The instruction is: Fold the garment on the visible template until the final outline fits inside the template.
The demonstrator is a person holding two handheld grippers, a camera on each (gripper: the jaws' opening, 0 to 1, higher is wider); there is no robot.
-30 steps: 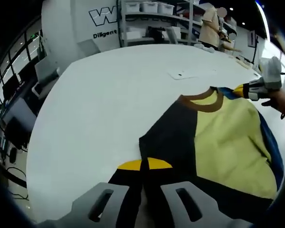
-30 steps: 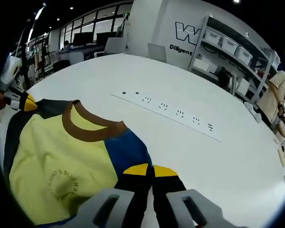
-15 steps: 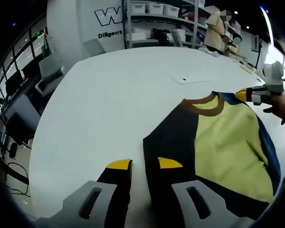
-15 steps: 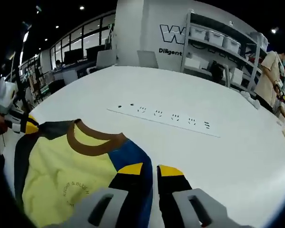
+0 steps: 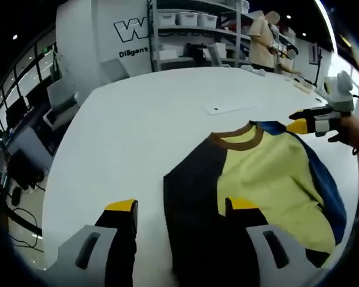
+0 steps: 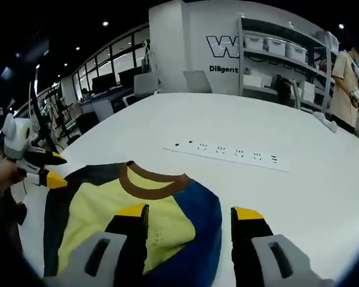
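The garment (image 5: pixel 269 179) lies flat on the white table (image 5: pixel 137 119): yellow front, brown collar (image 5: pixel 236 139), black side towards me, blue side beyond. My left gripper (image 5: pixel 182 206) stands open over the black edge, holding nothing. In the right gripper view the garment (image 6: pixel 102 203) shows its collar (image 6: pixel 152 178) and blue side (image 6: pixel 197 203), and my right gripper (image 6: pixel 189 212) hangs open above the blue edge with nothing between its fingers. The right gripper (image 5: pixel 305 121) appears at the garment's far corner in a hand, and the left gripper (image 6: pixel 45 173) shows at the left. No template outline is discernible.
A white power strip (image 6: pixel 227 154) lies on the table beyond the collar, also seen as the flat white strip (image 5: pixel 227 107). Shelves with bins (image 6: pixel 275 66) and a person (image 5: pixel 264 36) stand behind the table. Chairs and desks stand at the left (image 5: pixel 30 137).
Both grippers went from shut on the garment's edges to wide open, letting the fabric go. The garment now rests on the table, and both views have shifted a little.
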